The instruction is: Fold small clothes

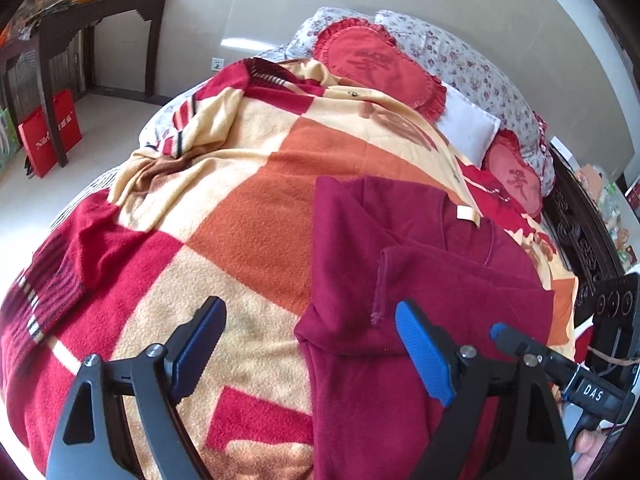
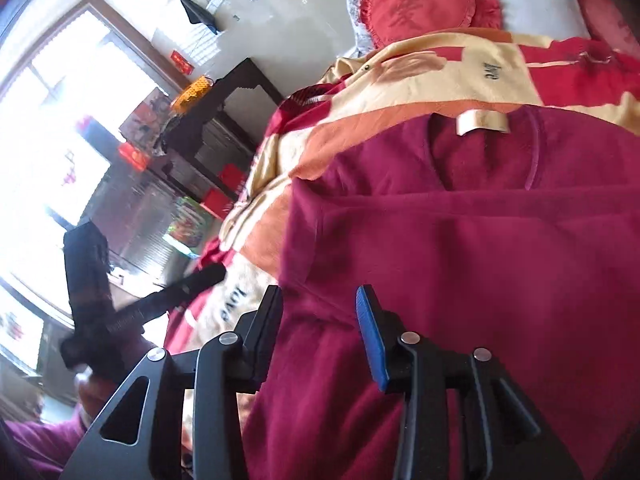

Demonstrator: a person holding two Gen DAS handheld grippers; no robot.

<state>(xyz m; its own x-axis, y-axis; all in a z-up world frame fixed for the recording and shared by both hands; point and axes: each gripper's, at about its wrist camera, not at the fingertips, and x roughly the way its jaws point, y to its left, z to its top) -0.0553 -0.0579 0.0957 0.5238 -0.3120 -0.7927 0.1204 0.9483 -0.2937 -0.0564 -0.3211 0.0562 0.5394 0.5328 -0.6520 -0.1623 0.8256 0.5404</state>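
The sweater (image 1: 420,280), a fuzzy maroon fleece with a cream neck label (image 2: 482,122), lies partly folded on the bed's plush checked blanket (image 1: 240,200) of red, orange and cream squares. The left gripper (image 1: 308,356) hovers at its edge, jaws spread wide and empty. The right gripper (image 2: 318,332) hangs over the fleece, jaws part open, gripping nothing. Frilled red heart cushions (image 1: 376,64) sit by the headboard.

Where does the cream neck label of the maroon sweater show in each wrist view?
Left wrist view: the neck label sits right of centre, at the sweater's collar.
Right wrist view: the neck label sits upper right of centre, on the collar.
Shared landmark: the red heart cushion beyond it.
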